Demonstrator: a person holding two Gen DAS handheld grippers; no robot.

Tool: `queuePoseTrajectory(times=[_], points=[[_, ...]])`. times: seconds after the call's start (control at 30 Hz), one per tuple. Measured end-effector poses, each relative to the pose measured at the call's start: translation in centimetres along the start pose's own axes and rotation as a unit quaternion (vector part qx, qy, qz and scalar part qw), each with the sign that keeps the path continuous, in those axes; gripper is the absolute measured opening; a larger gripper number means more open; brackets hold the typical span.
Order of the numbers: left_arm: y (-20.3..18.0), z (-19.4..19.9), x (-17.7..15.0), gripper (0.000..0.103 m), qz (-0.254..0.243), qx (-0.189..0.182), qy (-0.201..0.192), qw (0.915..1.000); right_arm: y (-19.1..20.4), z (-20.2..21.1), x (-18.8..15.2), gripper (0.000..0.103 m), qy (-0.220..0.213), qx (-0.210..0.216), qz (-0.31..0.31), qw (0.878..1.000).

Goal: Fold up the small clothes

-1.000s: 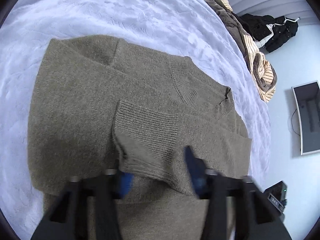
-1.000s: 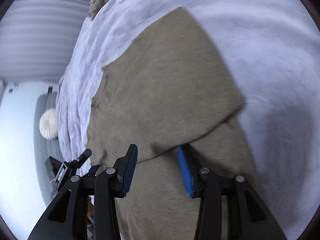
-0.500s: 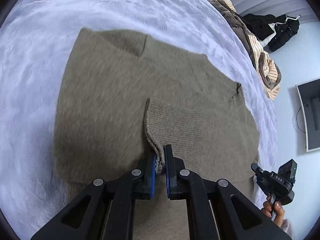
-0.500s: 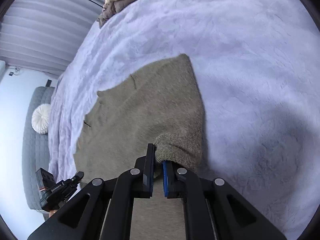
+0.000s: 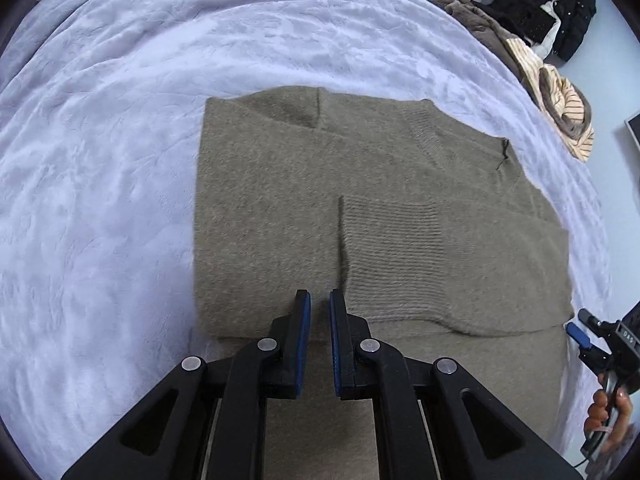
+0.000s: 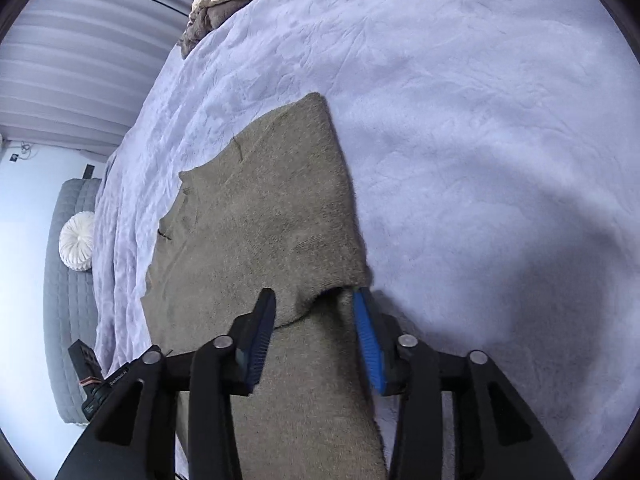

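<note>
An olive-brown knit sweater [image 5: 360,208] lies flat on a lavender bedspread [image 5: 120,160], both sleeves folded in over its body. In the left wrist view the ribbed cuff [image 5: 396,256] rests flat just ahead of my left gripper [image 5: 320,300], which is shut with nothing pinched between its blue pads. In the right wrist view my right gripper [image 6: 316,320] has its jaws opening. The folded sleeve end [image 6: 316,280] lies beneath and between them, and the pads are not pressing on it. The right gripper [image 5: 592,340] and the hand [image 5: 608,412] holding it show at the left view's right edge.
A heap of brown and striped clothes [image 5: 552,80] and black garments [image 5: 552,12] lie at the bed's far edge. A grey sofa with a round white cushion [image 6: 76,246] stands beyond the bed. Bedspread [image 6: 500,140] spreads wide to the right of the sweater.
Both grippers closed on the sleeve ends and drew them over the body. The left has since let its cuff lie flat and backed off; the right has opened, dropping its sleeve end.
</note>
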State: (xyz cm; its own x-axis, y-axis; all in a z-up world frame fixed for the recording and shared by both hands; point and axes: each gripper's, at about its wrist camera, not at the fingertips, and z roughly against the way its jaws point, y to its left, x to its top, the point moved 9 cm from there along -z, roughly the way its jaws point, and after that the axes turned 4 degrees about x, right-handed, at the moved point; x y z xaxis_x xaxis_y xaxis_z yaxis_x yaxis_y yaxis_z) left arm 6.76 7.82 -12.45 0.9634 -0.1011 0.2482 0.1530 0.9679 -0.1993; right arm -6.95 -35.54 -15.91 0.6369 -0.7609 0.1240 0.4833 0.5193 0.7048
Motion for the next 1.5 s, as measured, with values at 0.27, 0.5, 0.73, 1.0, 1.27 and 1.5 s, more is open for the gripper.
queuePoseTrajectory(times=[0.27,0.5,0.73,1.0,1.27,1.5], points=[[-0.2,1.1,-0.1,0.010,0.004,-0.003,-0.007,1.0000,-2.1,-2.1,1.0,0.018,0.018,0.065,-0.102,0.992],[-2.0,1.0,0.8,0.010,-0.013,0.001,-0.013,0.9998,-1.5,-2.2,1.2,0.018,0.039,-0.058,0.028,0.997],[-2.3,0.9,-0.4,0.010,-0.022,0.013,-0.010,0.9996,1.1,-2.0,0.0,0.022,0.032,-0.153,0.146,0.977],[-3.4,0.0,0.3,0.010,-0.024,-0.004,0.004,0.9997,4.9,-0.2,-0.9,0.032,0.017,-0.096,0.162,0.982],[-2.1,-0.5,0.3,0.082,0.020,-0.007,0.002,0.9998,9.1,-5.9,-6.1,0.056,0.107,0.066,0.050,0.991],[-1.8,0.1,0.3,0.082,0.024,-0.008,-0.008,0.9996,16.2,-13.5,-10.0,0.053,0.156,0.186,-0.024,0.970]])
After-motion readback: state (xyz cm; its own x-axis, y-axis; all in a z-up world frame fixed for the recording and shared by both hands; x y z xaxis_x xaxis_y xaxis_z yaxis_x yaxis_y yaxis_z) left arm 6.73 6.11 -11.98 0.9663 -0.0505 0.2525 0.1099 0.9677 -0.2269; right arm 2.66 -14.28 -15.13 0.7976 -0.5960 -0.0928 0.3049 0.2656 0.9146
